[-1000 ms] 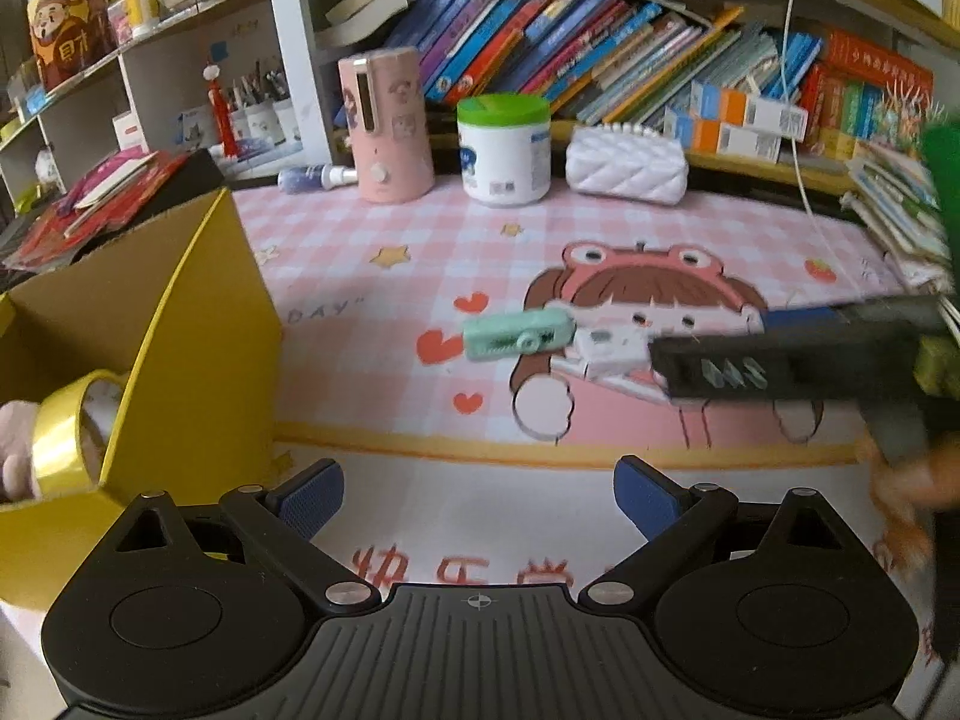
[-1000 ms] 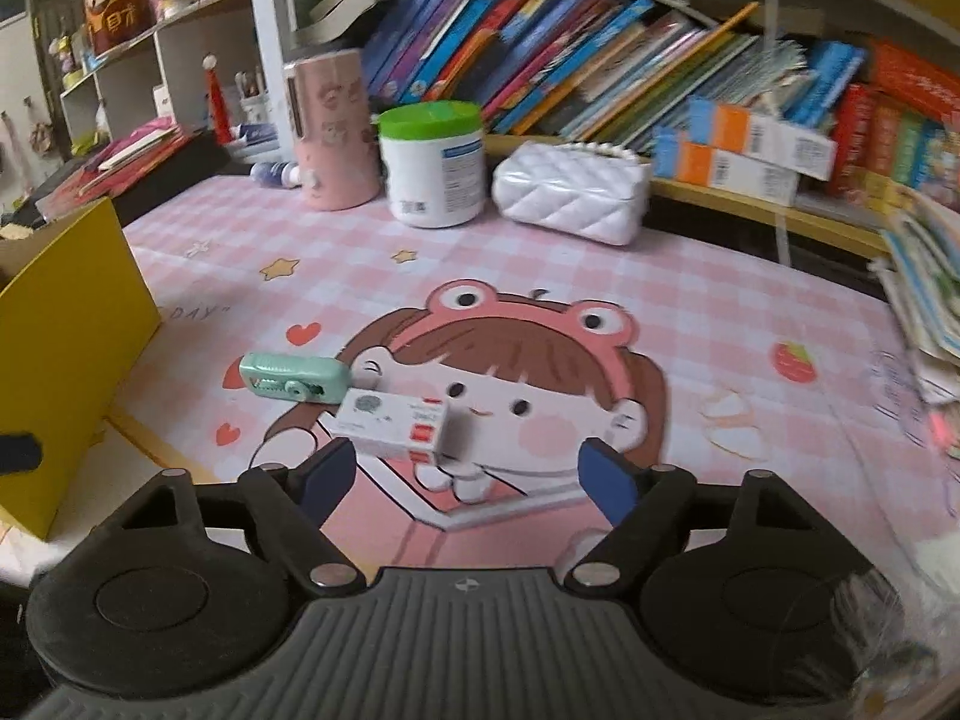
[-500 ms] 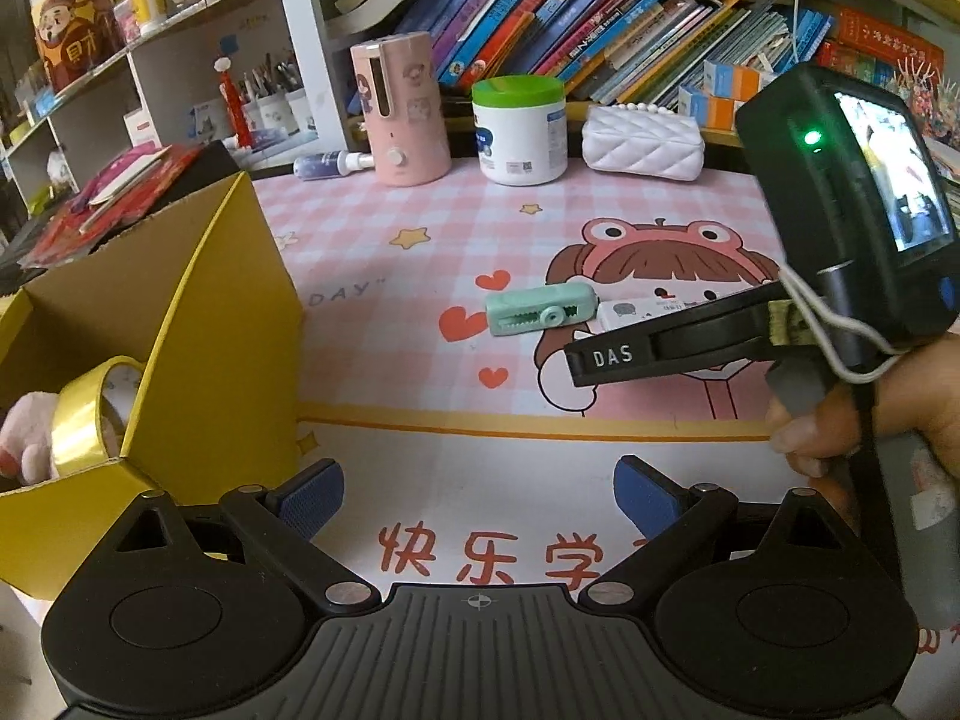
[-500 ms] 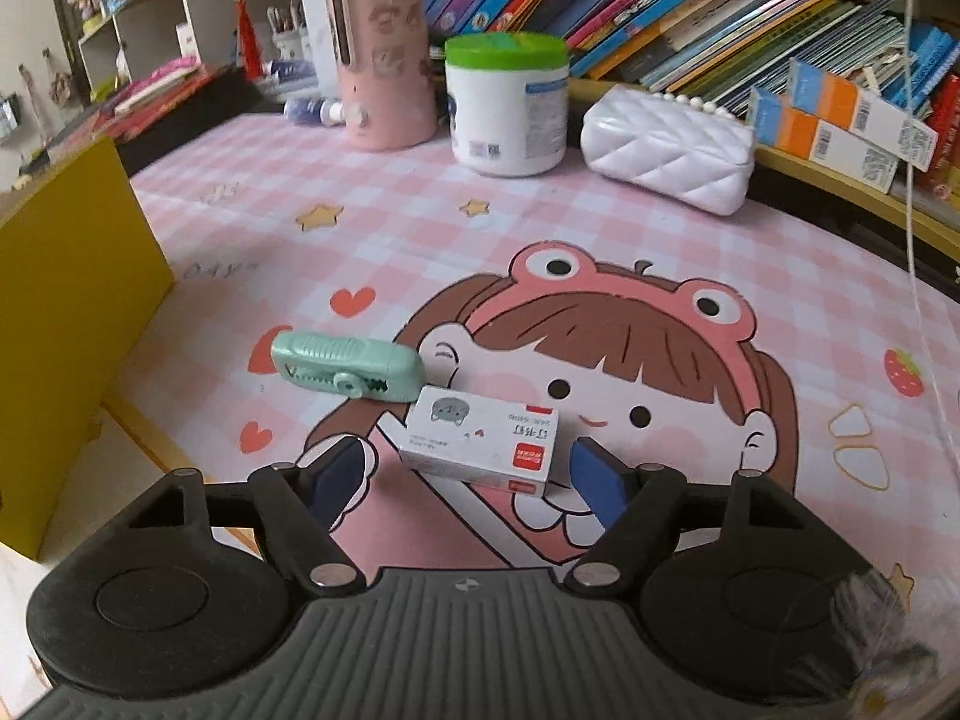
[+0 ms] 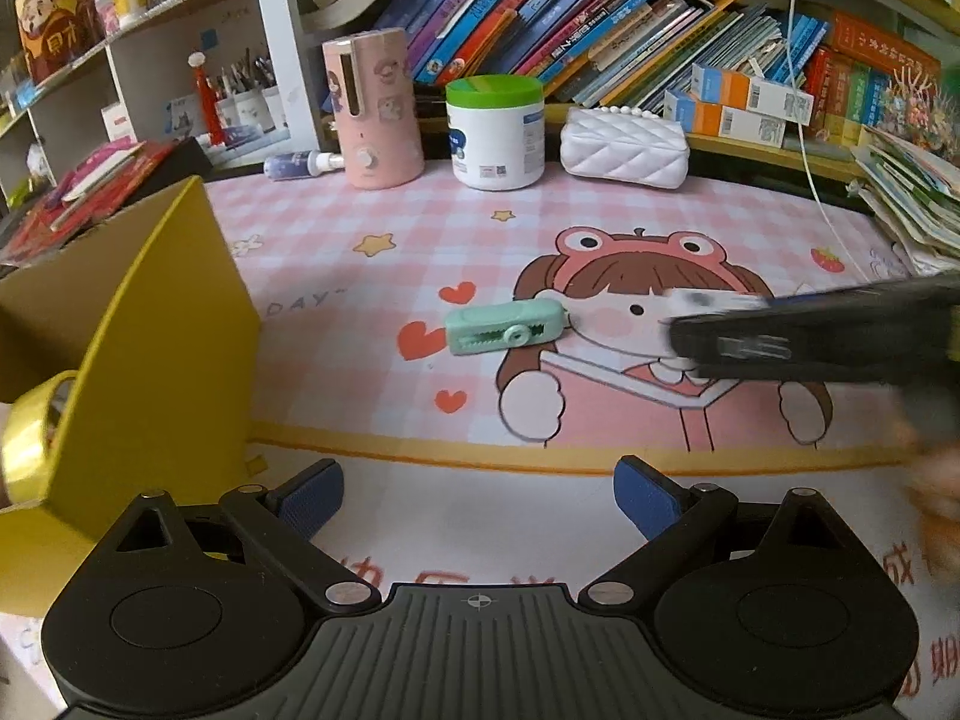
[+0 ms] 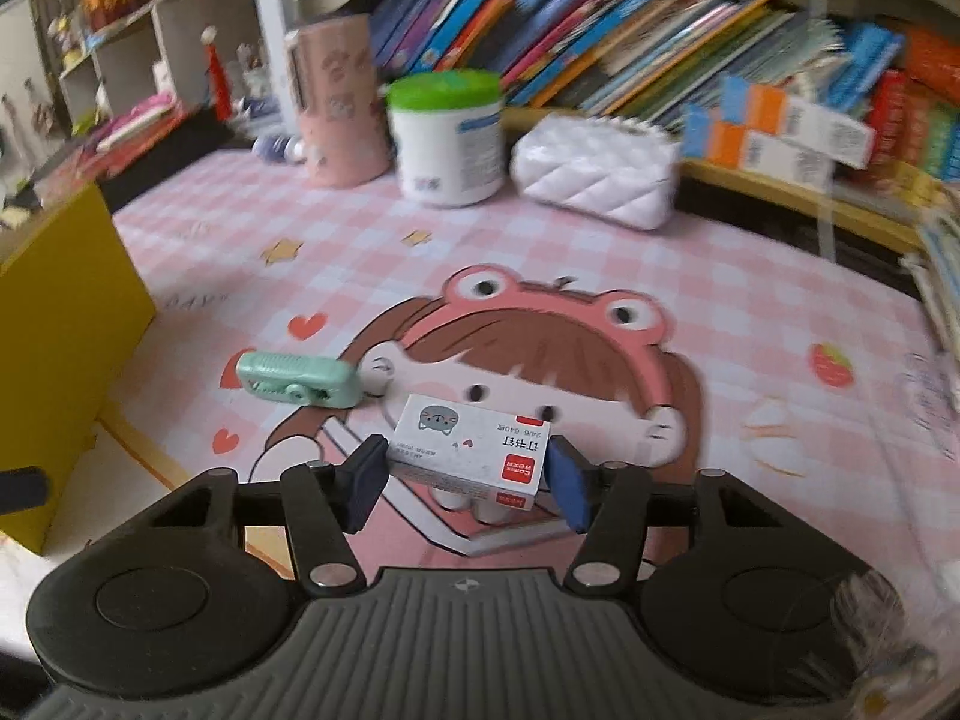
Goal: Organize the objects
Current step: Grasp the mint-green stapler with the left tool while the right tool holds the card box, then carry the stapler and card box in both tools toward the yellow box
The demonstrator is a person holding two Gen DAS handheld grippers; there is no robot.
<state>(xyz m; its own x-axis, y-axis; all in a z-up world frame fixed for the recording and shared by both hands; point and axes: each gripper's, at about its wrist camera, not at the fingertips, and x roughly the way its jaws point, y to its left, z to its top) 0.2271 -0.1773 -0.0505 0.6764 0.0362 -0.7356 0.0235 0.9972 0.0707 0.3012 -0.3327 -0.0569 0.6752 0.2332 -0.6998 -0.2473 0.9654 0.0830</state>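
Note:
A small white staple box (image 6: 468, 441) lies on the pink cartoon mat (image 6: 600, 252), and my right gripper (image 6: 468, 461) is closing on it. Both blue pads (image 6: 367, 474) touch its ends. A mint-green correction tape (image 6: 297, 387) rests just left of it, apart from the fingers. In the left wrist view the right gripper is a blurred black bar (image 5: 810, 342) over the box (image 5: 696, 300), right of the correction tape (image 5: 504, 330). My left gripper (image 5: 477, 492) hangs open and empty above the mat's white front strip, beside the yellow cardboard box (image 5: 168, 330).
A yellow tape roll (image 5: 27, 438) sits in the yellow box. Along the back stand a pink canister (image 5: 372, 120), a green-lidded white jar (image 5: 495, 132) and a white quilted pouch (image 5: 624, 147) below shelves of books. Stacked books (image 5: 912, 198) line the right edge.
The right gripper's jaws have narrowed from wide apart to touching both ends of the white staple box. The left gripper has stayed where it was.

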